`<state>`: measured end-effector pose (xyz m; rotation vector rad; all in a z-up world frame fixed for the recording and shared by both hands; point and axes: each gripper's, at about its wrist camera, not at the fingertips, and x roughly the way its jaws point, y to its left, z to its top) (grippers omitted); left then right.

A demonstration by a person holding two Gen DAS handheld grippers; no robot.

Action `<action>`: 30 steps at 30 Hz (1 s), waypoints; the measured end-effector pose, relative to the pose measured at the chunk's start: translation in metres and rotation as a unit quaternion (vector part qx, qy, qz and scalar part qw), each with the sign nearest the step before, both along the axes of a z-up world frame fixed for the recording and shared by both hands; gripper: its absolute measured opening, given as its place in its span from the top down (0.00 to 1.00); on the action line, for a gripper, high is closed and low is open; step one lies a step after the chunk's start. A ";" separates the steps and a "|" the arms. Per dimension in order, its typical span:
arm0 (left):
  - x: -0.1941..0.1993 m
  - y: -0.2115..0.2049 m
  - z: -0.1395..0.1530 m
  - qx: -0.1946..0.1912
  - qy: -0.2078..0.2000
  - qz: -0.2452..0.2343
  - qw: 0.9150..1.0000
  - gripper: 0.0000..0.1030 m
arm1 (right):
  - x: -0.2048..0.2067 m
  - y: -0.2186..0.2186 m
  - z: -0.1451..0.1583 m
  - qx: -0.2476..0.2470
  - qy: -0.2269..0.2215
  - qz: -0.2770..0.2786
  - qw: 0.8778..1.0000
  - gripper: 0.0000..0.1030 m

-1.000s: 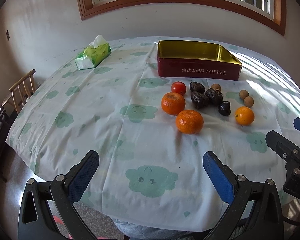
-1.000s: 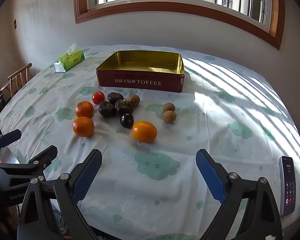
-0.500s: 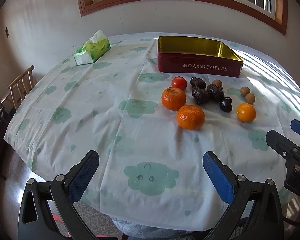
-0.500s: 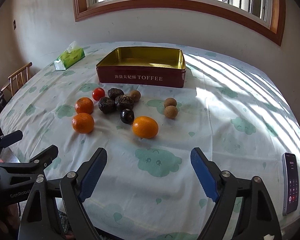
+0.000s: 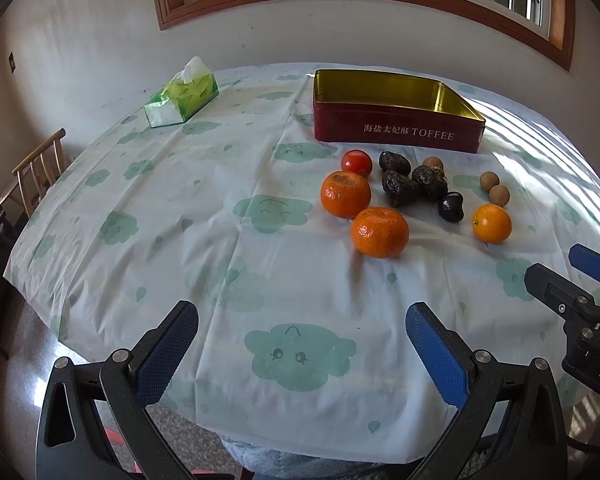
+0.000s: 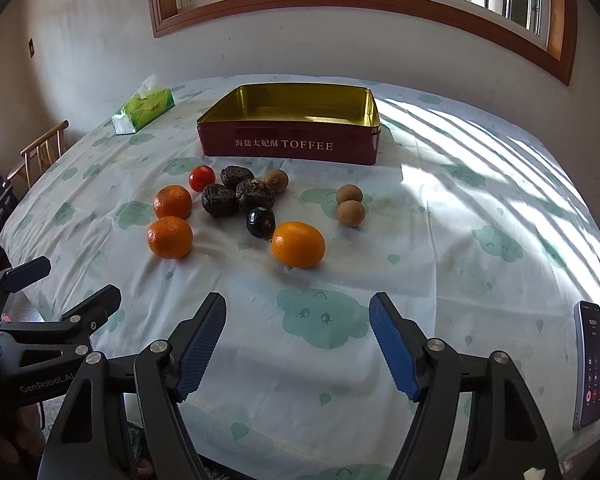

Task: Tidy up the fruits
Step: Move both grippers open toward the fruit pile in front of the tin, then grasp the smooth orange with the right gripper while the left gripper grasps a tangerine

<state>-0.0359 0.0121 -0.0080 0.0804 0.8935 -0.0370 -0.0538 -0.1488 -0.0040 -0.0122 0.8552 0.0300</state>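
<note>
Loose fruit lies on the clouded tablecloth in front of an empty red toffee tin (image 5: 396, 130) (image 6: 290, 144). Two mandarins (image 5: 379, 232) (image 6: 170, 237), a small orange (image 6: 298, 244), a red tomato (image 6: 202, 178), several dark wrinkled fruits (image 6: 236, 194), a black one (image 6: 261, 221) and two small brown ones (image 6: 350, 213) lie there. My left gripper (image 5: 302, 334) is open above the table's near edge, with nothing between its blue pads. My right gripper (image 6: 298, 330) hangs short of the orange; its jaws are closing on nothing.
A green tissue pack (image 5: 182, 98) sits at the far left of the table. A phone (image 6: 590, 364) lies near the right edge. A wooden chair (image 5: 36, 168) stands off the left side. A window runs along the back wall.
The right gripper's jaws have drawn closer together. Both views have tipped slightly, so the fruit sits a little lower in the right wrist frame.
</note>
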 end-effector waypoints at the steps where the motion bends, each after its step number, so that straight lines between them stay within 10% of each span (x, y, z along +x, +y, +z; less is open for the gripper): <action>1: -0.001 0.001 0.000 0.000 -0.001 0.000 1.000 0.00 | 0.000 0.000 -0.001 0.001 0.001 0.000 1.000 0.32; 30: 0.004 -0.001 -0.012 -0.008 0.007 -0.003 1.000 0.05 | 0.010 -0.006 -0.014 0.015 0.027 0.003 1.000 0.35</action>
